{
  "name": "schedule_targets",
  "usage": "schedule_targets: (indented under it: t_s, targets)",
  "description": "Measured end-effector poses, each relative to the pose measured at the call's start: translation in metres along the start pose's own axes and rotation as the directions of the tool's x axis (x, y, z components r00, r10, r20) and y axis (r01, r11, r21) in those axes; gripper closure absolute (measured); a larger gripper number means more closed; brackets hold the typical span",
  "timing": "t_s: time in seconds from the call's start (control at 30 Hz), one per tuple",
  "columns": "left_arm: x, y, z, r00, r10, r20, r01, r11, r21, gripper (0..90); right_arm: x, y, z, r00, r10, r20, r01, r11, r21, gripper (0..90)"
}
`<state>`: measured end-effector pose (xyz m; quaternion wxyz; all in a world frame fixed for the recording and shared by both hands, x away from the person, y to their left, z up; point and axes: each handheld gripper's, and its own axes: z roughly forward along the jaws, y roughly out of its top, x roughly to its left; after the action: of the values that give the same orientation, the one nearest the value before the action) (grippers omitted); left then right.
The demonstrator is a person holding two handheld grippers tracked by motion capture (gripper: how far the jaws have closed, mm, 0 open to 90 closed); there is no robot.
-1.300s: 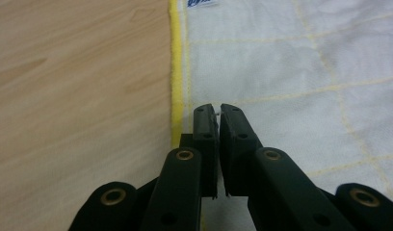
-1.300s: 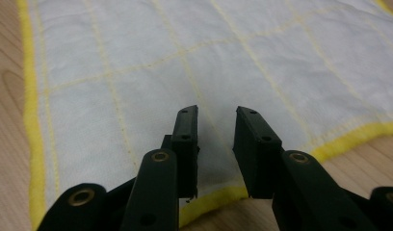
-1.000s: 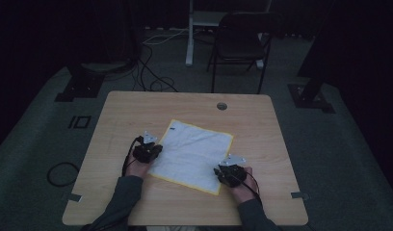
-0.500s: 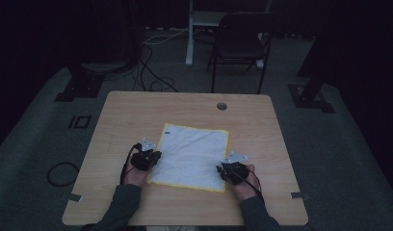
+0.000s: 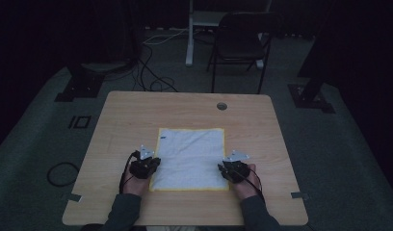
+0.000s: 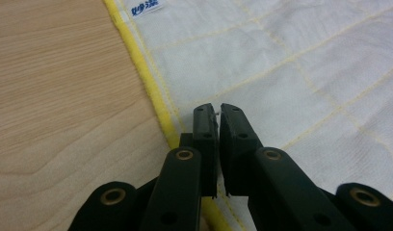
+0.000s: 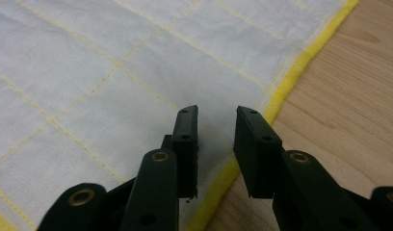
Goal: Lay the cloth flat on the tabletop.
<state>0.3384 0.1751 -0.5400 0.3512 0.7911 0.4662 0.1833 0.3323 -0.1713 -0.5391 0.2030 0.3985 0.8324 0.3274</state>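
The left claw (image 6: 218,111) is clenched almost fully, its jaws over the cloth's left hem, with no fabric visibly caught between them. The right claw (image 7: 216,118) stands released, jaws parted above the right hem. The white cloth (image 5: 190,158), yellow-edged with a stitched grid, lies flat in the middle of the wooden worktop (image 5: 137,110). A dark chair (image 5: 238,45) stands beyond.

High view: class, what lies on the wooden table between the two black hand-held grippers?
The white yellow-edged cloth lies flat between the left gripper and the right gripper, as the high view shows.
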Motion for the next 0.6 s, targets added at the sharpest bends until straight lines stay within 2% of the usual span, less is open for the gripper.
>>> schedule_targets:
  t_s: [0.5,0.6]
  targets:
    - [0.003,-0.0035,-0.0051,0.9997,-0.006,-0.024,0.006,1.0,0.002,84.4,0.0027,-0.0015,-0.0026,0.9999,-0.005,-0.013,0.005,1.0,0.005,71.2]
    - [0.0033,-0.0031,-0.0068,0.9991,0.001,-0.043,-0.002,1.0,-0.01,79.8,0.0034,-0.0016,-0.0028,0.9999,-0.007,-0.012,0.007,1.0,0.005,71.1]
